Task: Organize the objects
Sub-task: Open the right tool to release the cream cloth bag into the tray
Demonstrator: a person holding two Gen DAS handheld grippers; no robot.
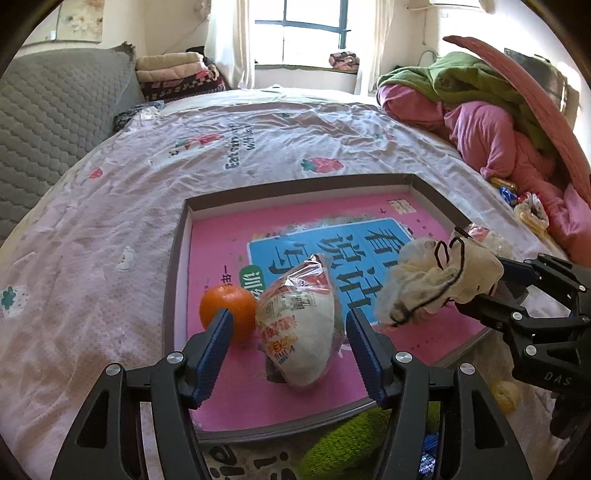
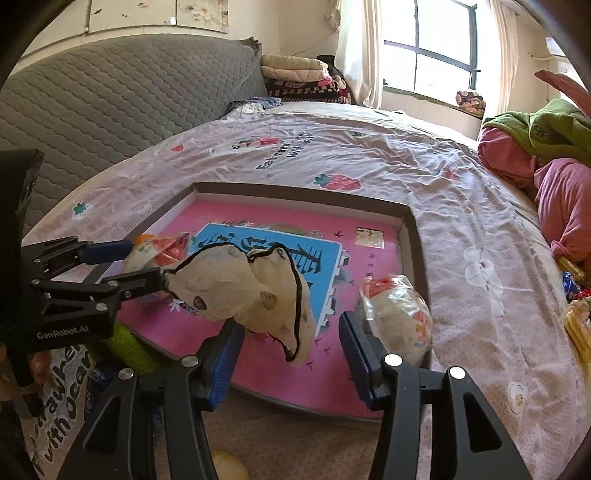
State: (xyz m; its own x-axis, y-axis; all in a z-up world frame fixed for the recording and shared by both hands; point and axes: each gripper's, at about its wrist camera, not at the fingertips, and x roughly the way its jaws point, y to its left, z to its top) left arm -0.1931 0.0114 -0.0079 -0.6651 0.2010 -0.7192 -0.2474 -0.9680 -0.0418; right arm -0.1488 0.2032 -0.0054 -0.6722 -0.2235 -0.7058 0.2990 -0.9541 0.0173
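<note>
We count one orange (image 1: 228,308) | two wrapped food packs (image 1: 301,328) (image 2: 397,319) | one cream cloth bag (image 1: 436,277) | one pink book (image 1: 314,236) | one flat box (image 1: 295,186) | one bed (image 1: 110,229) | one grey cushion (image 1: 55,122) | one window (image 1: 303,29) | two grippers (image 1: 288,328) (image 2: 291,345)

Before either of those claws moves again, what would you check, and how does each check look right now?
1. Left gripper free of the wrapped packet: ok, jaws open, with a gap on both sides.
2. Orange inside the tray: ok, it lies beside the packet.
3. Right gripper not clamping the cloth pouch: ok, jaws open, with a gap at one pad.
4. Pouch resting on the tray floor: cannot tell.
5. Second packet fully inside the tray: cannot tell, it sits right at the tray's wall.
</note>
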